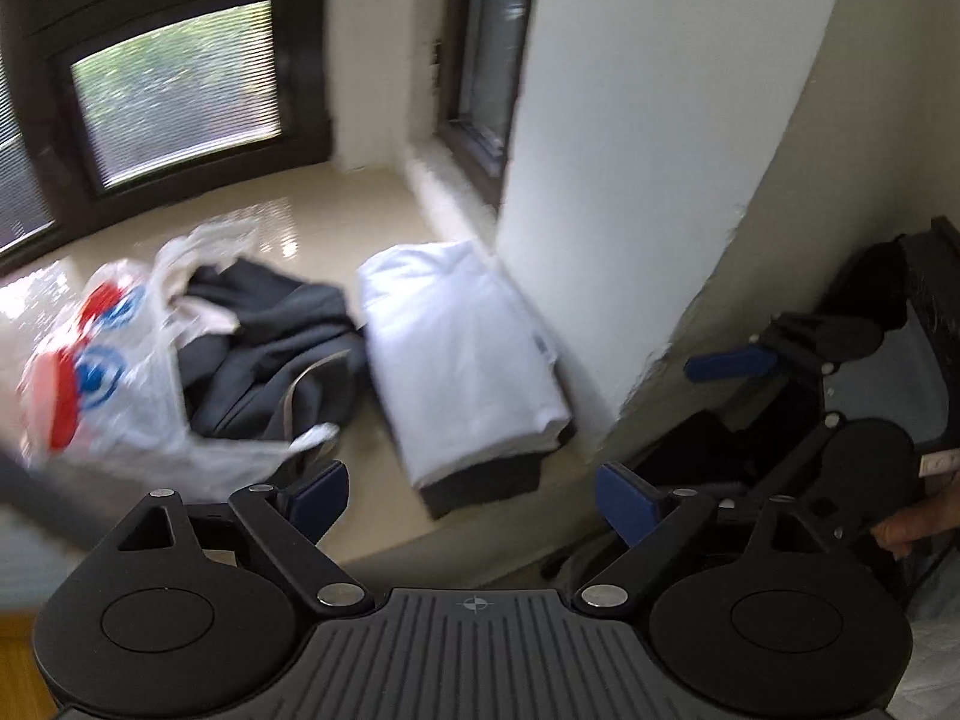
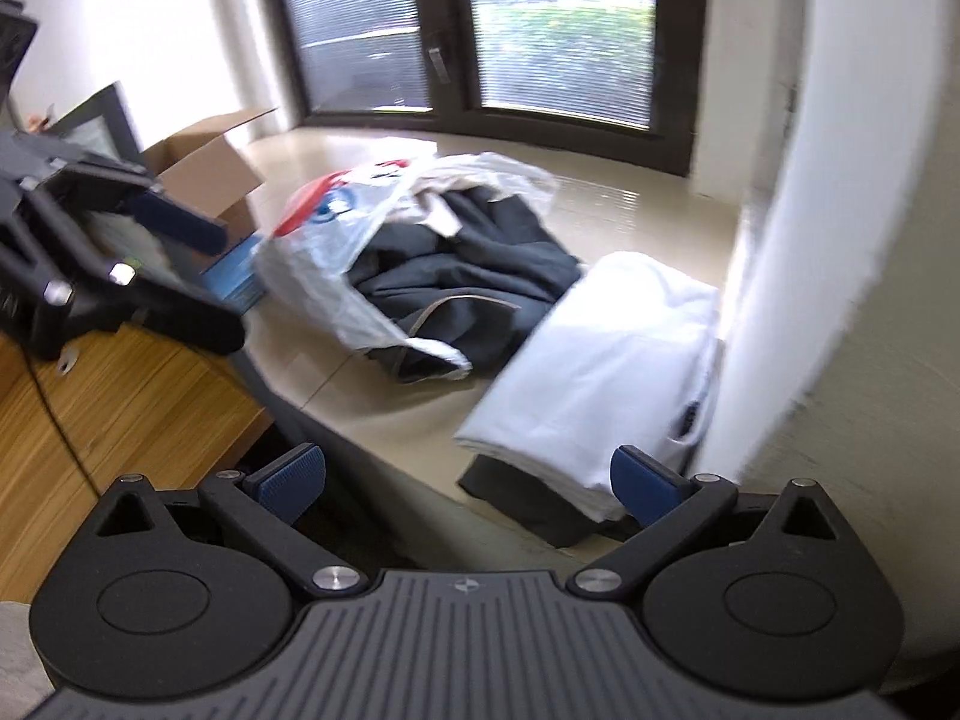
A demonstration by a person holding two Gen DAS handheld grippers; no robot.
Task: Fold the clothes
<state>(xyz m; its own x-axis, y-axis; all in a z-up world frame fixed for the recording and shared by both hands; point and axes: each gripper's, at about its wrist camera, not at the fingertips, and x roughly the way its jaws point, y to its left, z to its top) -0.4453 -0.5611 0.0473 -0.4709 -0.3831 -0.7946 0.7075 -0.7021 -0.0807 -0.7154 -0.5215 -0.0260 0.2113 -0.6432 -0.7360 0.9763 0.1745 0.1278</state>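
Both my left gripper (image 1: pixel 471 498) and right gripper (image 2: pixel 471 480) gape wide, empty; ahead, folded white cloth (image 2: pixel 600 360) beside crumpled dark garments (image 2: pixel 456 276) spilling from thin plastic bag (image 2: pixel 324 258), which I could snag

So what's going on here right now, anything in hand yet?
Nothing is held. Both grippers, left and right, are open and hover short of the window ledge. On it a folded white garment lies on a dark one, beside a plastic bag with unfolded dark clothes spilling out.
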